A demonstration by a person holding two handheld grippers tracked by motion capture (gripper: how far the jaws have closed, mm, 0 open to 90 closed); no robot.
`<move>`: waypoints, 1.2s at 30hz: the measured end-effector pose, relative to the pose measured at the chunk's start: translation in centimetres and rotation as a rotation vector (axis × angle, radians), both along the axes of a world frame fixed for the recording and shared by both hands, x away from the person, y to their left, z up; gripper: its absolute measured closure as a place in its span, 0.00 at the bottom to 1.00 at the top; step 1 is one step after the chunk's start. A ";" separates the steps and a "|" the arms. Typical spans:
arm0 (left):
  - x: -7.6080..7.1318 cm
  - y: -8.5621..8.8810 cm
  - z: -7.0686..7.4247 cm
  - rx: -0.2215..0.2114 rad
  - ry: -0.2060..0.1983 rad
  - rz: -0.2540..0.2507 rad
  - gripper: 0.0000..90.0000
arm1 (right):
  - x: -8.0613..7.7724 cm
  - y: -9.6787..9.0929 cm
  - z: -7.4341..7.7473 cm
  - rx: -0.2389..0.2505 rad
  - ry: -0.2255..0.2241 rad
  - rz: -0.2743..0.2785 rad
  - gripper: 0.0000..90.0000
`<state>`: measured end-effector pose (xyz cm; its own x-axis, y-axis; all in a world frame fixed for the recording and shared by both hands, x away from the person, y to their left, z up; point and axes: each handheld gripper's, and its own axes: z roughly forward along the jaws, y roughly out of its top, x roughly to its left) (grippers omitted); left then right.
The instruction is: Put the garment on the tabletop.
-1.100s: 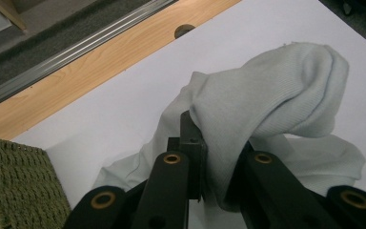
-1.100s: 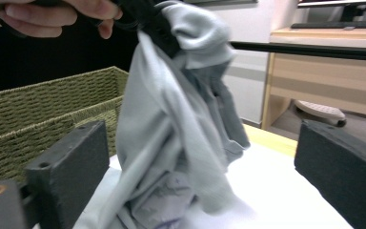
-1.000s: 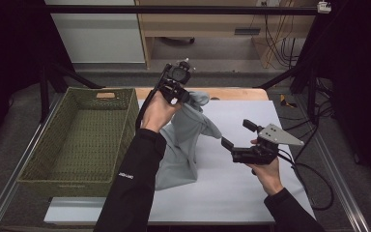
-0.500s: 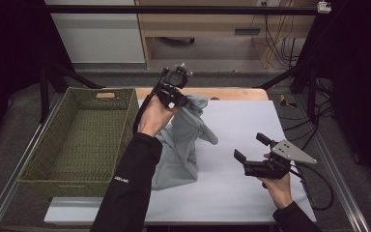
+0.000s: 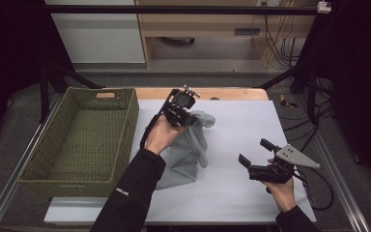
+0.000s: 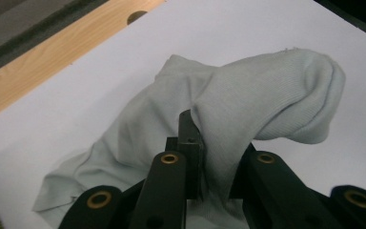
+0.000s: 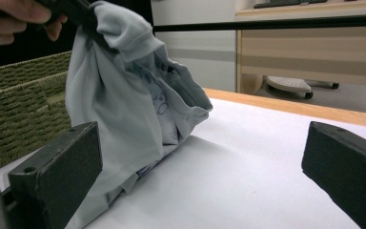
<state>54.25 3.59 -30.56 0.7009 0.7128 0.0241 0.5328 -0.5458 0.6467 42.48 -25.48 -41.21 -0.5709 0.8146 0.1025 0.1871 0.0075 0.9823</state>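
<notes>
Left gripper (image 5: 182, 112), raised above the far middle of the table: jaws pinched on a fold of a pale grey-blue garment (image 5: 188, 150). In the left gripper view the ribbed cloth (image 6: 248, 109) bulges up and over the jaw tips. The rest of the garment hangs from the grip, and its lower part lies crumpled on the white table cover (image 5: 241, 125), just right of the person's left sleeve (image 5: 130, 193).

Right gripper (image 5: 257, 157), near the right front of the table, well apart from the garment: jaws spread wide, nothing between them. Its own view looks low across the cover at the hanging cloth (image 7: 124, 105); faint blue print shows on the inner side.

Green woven basket (image 5: 34, 159) stands at the left side of the table, beside the garment. Wooden table edge (image 5: 222, 93) shows past the cover.
</notes>
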 end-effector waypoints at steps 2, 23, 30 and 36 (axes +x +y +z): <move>-0.1 0.1 -0.8 -0.005 0.003 -0.001 0.89 | 0.1 -0.2 -0.4 -0.011 -0.014 0.005 0.01; -2.5 0.8 -3.0 -0.075 -0.079 -0.070 0.27 | -0.3 0.4 -1.2 -0.013 0.027 0.013 0.01; -4.4 2.2 -1.0 -0.180 -0.139 -0.080 0.15 | -0.3 0.3 -1.1 -0.003 0.035 0.002 0.01; -6.2 3.8 -1.2 -0.225 -0.236 -0.057 0.13 | -0.3 0.2 -1.0 0.000 0.029 0.002 0.00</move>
